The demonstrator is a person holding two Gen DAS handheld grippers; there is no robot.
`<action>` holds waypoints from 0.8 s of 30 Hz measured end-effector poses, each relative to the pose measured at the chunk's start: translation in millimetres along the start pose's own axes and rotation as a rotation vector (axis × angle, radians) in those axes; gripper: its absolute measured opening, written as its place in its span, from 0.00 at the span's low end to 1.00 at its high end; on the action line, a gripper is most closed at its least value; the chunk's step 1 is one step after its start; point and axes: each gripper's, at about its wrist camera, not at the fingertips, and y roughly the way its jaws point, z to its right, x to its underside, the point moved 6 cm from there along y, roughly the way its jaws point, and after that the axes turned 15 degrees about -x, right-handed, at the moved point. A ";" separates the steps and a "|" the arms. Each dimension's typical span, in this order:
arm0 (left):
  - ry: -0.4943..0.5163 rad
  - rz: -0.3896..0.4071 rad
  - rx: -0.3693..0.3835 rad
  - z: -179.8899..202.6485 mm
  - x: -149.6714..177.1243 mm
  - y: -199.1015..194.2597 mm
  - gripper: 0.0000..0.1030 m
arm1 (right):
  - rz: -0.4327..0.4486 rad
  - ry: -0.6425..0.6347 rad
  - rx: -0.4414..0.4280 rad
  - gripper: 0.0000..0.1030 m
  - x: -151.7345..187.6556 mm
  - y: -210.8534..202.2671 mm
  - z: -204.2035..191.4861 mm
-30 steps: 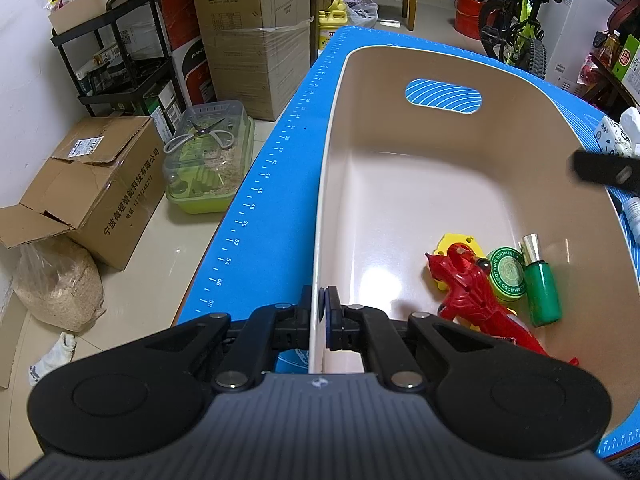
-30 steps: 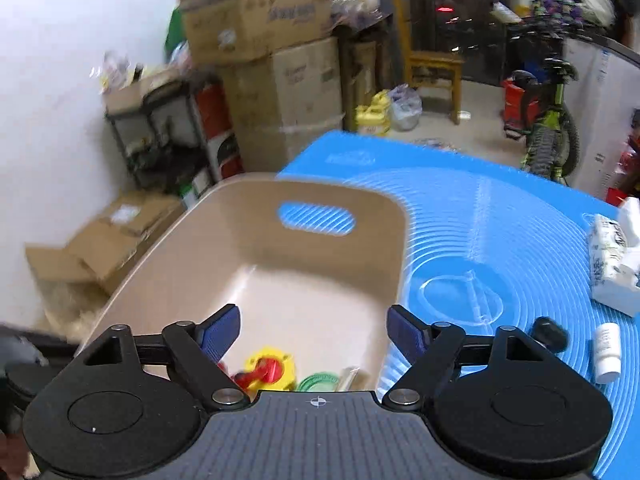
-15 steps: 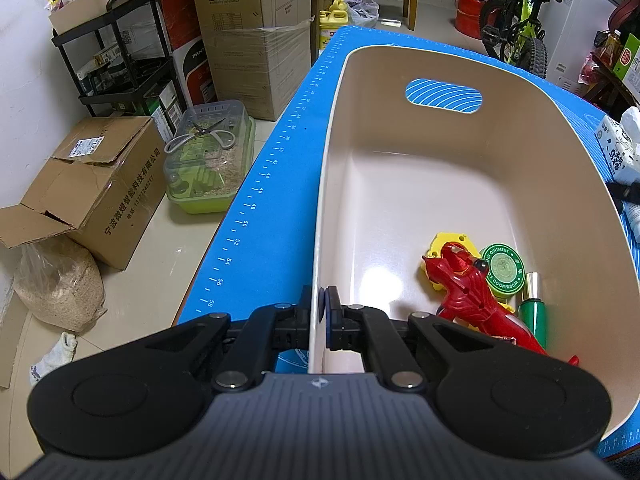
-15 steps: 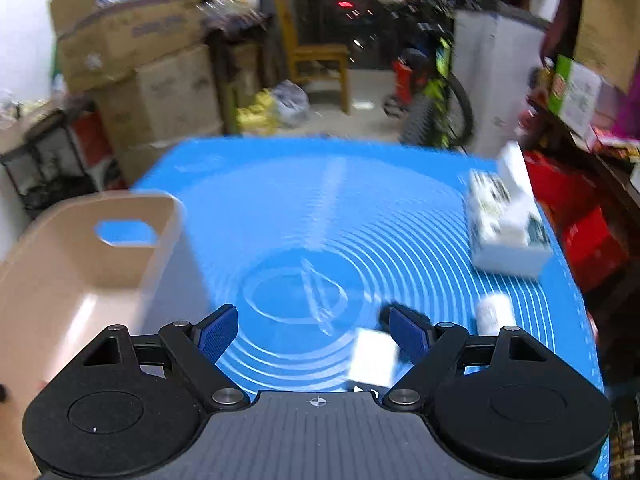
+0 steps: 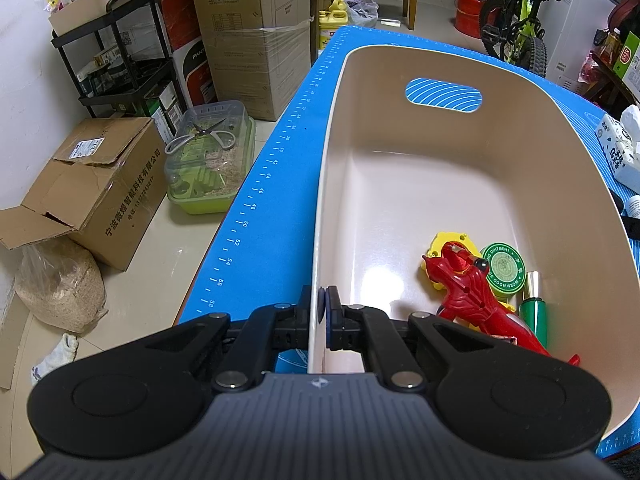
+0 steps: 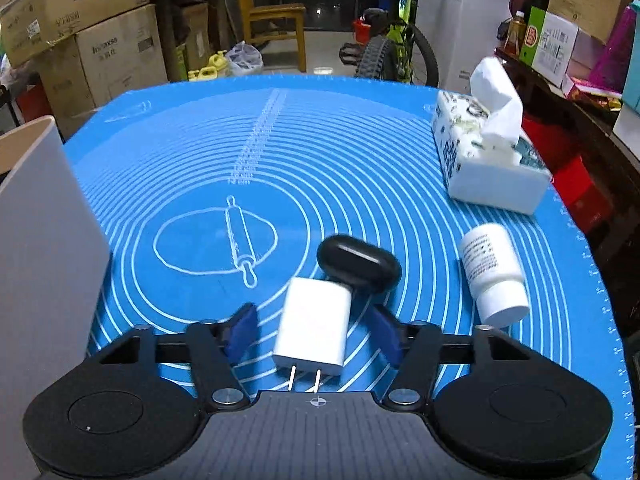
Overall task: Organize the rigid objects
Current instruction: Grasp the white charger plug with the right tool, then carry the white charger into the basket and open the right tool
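Observation:
My left gripper [image 5: 321,312] is shut on the near rim of the beige bin [image 5: 400,184]. In the bin's near right corner lie a red toy figure [image 5: 476,300], a yellow toy [image 5: 446,240], a round green ointment tin [image 5: 503,270] and a green bottle [image 5: 534,312]. In the right wrist view a white charger plug [image 6: 314,326] lies on the blue mat [image 6: 360,152] between the fingers of my right gripper [image 6: 314,330]. Its jaws are closing and the pads stand apart from the plug. A black oval case [image 6: 358,264] touches the plug's far end. A white pill bottle [image 6: 494,274] lies to the right.
A tissue pack [image 6: 486,156] sits at the mat's far right. The bin's wall [image 6: 40,248] stands at the left in the right wrist view. Cardboard boxes [image 5: 96,184], a green tub [image 5: 212,160] and a black shelf [image 5: 120,60] stand on the floor left of the table.
My right gripper swung away from the bin to the right and sank over the white plug, and its jaws have narrowed around it. My left gripper kept its grip on the bin rim.

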 end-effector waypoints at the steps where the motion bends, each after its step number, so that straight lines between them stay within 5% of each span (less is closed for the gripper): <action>1: 0.000 0.000 0.000 -0.2 -0.1 0.1 0.07 | 0.005 -0.008 -0.003 0.54 0.1 -0.4 -0.3; 5: 0.000 0.000 0.000 0.1 0.0 0.1 0.07 | 0.002 -0.034 -0.013 0.41 1.9 -3.0 -3.8; 14: 0.000 0.000 -0.001 0.3 0.2 0.1 0.07 | 0.004 -0.020 -0.046 0.41 2.7 -26.1 -9.8; 24: 0.000 0.000 -0.001 0.6 0.5 0.1 0.07 | 0.136 0.016 -0.112 0.41 -18.9 -75.2 -22.7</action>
